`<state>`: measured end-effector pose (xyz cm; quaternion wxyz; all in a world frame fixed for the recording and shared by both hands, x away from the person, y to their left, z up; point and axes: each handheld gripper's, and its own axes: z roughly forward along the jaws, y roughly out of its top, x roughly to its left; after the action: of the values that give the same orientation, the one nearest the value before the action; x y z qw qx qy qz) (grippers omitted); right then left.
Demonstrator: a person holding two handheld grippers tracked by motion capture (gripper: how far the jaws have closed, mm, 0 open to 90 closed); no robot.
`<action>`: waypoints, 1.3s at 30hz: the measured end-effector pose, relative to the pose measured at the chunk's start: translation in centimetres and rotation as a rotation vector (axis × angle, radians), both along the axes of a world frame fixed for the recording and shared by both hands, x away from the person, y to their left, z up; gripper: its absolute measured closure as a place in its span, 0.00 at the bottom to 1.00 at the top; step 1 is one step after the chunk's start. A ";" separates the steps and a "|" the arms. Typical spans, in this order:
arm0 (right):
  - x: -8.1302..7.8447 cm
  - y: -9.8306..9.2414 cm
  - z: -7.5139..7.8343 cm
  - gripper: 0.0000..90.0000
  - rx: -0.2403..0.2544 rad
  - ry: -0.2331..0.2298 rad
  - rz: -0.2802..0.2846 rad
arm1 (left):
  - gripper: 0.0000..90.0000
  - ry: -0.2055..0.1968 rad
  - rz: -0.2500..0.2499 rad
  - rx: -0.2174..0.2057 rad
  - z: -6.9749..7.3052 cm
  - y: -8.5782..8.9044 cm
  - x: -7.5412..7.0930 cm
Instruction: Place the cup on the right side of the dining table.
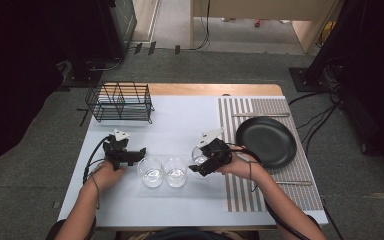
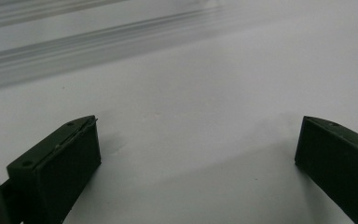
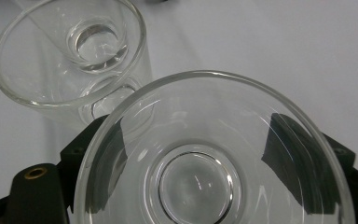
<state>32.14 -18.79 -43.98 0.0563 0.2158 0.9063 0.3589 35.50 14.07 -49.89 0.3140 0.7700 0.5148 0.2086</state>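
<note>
Three clear glasses stand on the white table (image 1: 180, 125). The left glass (image 1: 151, 172) and the middle glass (image 1: 175, 172) stand side by side near the front. My right gripper (image 1: 199, 161) is shut on the third glass (image 1: 198, 154), just right of them. In the right gripper view this glass (image 3: 200, 186) sits between the jaws of the right gripper (image 3: 203, 154), and another glass (image 3: 74, 51) stands close beyond it. My left gripper (image 1: 139, 154) is open beside the left glass. In its own view the left gripper (image 2: 198, 135) has only bare table between its jaws.
A black wire rack (image 1: 120, 102) stands at the back left. At the right a striped placemat (image 1: 240, 195) carries a black plate (image 1: 266, 141), with one utensil (image 1: 260, 115) behind the plate and another (image 1: 292, 183) in front. The person's forearms come in from the front edge.
</note>
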 end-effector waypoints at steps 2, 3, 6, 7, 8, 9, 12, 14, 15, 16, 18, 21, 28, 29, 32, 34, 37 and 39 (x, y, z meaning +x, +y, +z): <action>0.0 0.0 0.0 0.22 -0.003 0.000 -0.006 | 0.00 0.000 0.000 0.000 0.0 0.0 0.0; 0.0 0.0 0.0 0.22 -0.004 -0.001 -0.010 | 0.00 0.000 0.000 0.000 0.0 0.0 0.0; 0.2 0.0 0.0 0.22 -0.007 -0.002 -0.019 | 0.00 0.000 0.000 0.000 0.0 0.0 0.0; 0.2 0.0 0.0 0.22 -0.006 -0.002 -0.023 | 0.00 0.000 0.000 0.000 0.0 0.0 0.0; 0.2 0.0 0.0 0.22 -0.006 -0.003 -0.027 | 0.00 0.000 0.000 0.000 0.0 0.0 0.0; 0.2 0.0 0.0 0.22 -0.006 -0.003 -0.032 | 0.00 -0.001 0.000 0.000 0.0 0.0 0.0; 0.4 0.0 0.0 0.22 -0.008 -0.006 -0.043 | 0.00 -0.001 0.000 0.000 0.0 0.0 0.0; 0.4 -0.1 0.0 0.22 -0.009 -0.003 -0.054 | 0.00 0.000 0.001 0.000 0.0 0.0 0.0; 0.5 -0.1 0.0 0.22 -0.009 -0.005 -0.059 | 0.00 -0.001 0.000 0.000 0.0 0.0 0.0; 0.5 -0.1 0.0 0.22 -0.010 -0.004 -0.067 | 0.00 -0.001 0.000 0.000 0.0 0.0 0.0; 0.6 -0.2 0.0 0.22 -0.011 -0.004 -0.075 | 0.00 -0.001 0.001 0.000 0.0 0.0 0.0; 0.7 -0.2 0.0 0.22 -0.012 -0.005 -0.089 | 0.00 -0.001 0.000 0.000 0.0 0.0 0.0; 1.1 -0.4 0.0 0.22 -0.012 -0.009 -0.127 | 0.00 -0.001 0.000 0.000 0.0 0.0 0.0; 1.1 -0.4 0.0 0.22 -0.014 -0.011 -0.129 | 0.00 -0.001 0.000 0.001 0.0 0.0 0.0; 1.3 -0.4 0.0 0.22 -0.015 -0.010 -0.141 | 0.00 -0.002 0.000 0.000 0.0 0.0 0.0; 1.3 -0.4 -0.1 0.22 -0.016 -0.015 -0.139 | 0.00 -0.002 0.000 0.000 0.0 0.0 0.0; 1.3 -0.4 -0.1 0.22 -0.022 -0.015 -0.138 | 0.00 -0.002 0.000 0.001 0.0 0.0 0.0; 1.4 -0.3 -0.1 0.22 -0.031 -0.018 -0.143 | 0.00 -0.003 0.000 0.001 0.0 0.0 0.0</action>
<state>33.51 -19.07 -44.12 0.0932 0.2762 0.8934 0.3418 35.47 14.07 -49.90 0.3144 0.7699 0.5142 0.2098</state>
